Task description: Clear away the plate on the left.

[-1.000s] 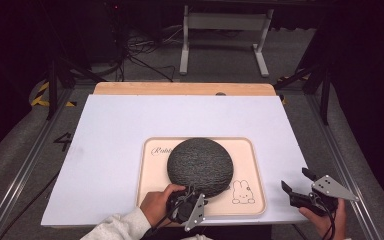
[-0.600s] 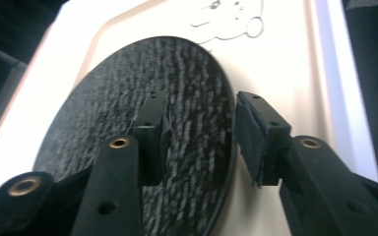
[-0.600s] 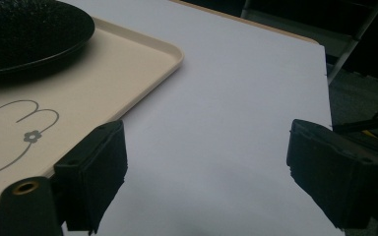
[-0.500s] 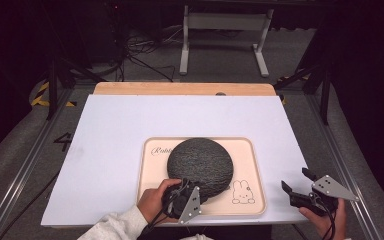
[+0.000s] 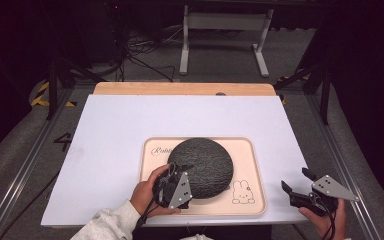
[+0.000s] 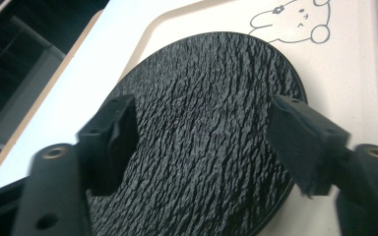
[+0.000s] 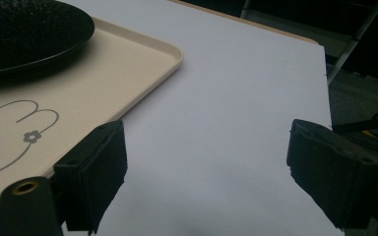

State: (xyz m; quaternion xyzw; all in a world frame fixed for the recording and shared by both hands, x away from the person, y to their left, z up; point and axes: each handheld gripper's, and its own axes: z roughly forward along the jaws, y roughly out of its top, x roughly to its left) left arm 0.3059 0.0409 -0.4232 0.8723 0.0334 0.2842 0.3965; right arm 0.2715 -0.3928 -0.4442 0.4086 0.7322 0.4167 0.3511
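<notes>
Wooden surface (image 5: 130, 88) showing bare along its far edge, white sheet (image 5: 130, 130) spread over nearly all of it, cream tray (image 5: 250, 165) with a rabbit drawing lying flat on the sheet near its front edge

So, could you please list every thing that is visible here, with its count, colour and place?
Round textured plate: one, black, on the tray.
Rectangular plastic tray with a rabbit drawing: one, beige, near edge of the sheet.
Flat sheet: one, white, covering the table.
Wooden table top: one, light brown, showing at the far edge.
Metal stand: one, grey, on the floor behind the table.
Left gripper: one, black, jaws just opened, above the plate's near edge.
Right gripper: one, black, open, over the sheet right of the tray.
</notes>
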